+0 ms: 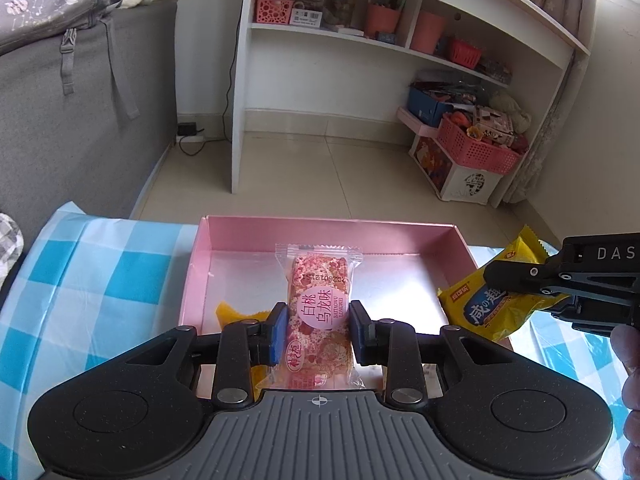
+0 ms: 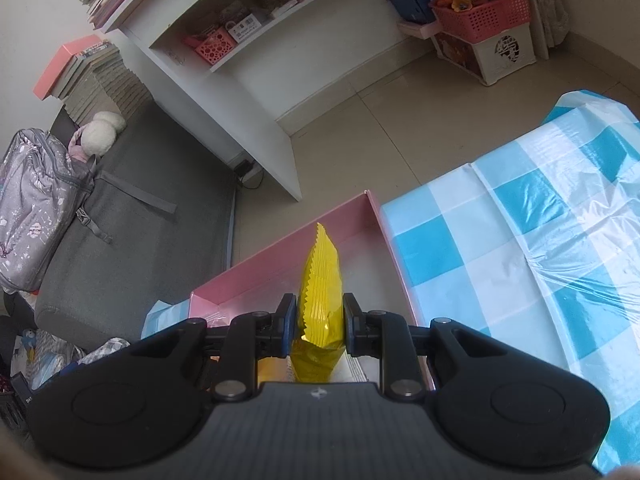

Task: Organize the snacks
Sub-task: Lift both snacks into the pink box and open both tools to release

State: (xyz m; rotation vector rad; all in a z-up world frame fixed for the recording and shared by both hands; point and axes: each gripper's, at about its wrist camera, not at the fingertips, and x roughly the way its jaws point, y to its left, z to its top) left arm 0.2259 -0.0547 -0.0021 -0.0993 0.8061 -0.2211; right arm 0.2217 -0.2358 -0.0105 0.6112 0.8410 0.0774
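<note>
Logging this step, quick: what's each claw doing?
Left claw: shut on the pink snack bar.
Right claw: shut on the yellow snack packet.

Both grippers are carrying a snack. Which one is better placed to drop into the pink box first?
Left. The left gripper holds its pink snack over the pink box; the right gripper's yellow packet hangs at the box's right wall.

Pink snack (image 1: 319, 308) and yellow snack (image 2: 320, 300) over pink box (image 1: 332, 236)

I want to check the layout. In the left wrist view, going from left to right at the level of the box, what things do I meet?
Blue checked tablecloth → pink box → pink snack packet held in the left gripper → yellow snack packet held in the right gripper.
</note>
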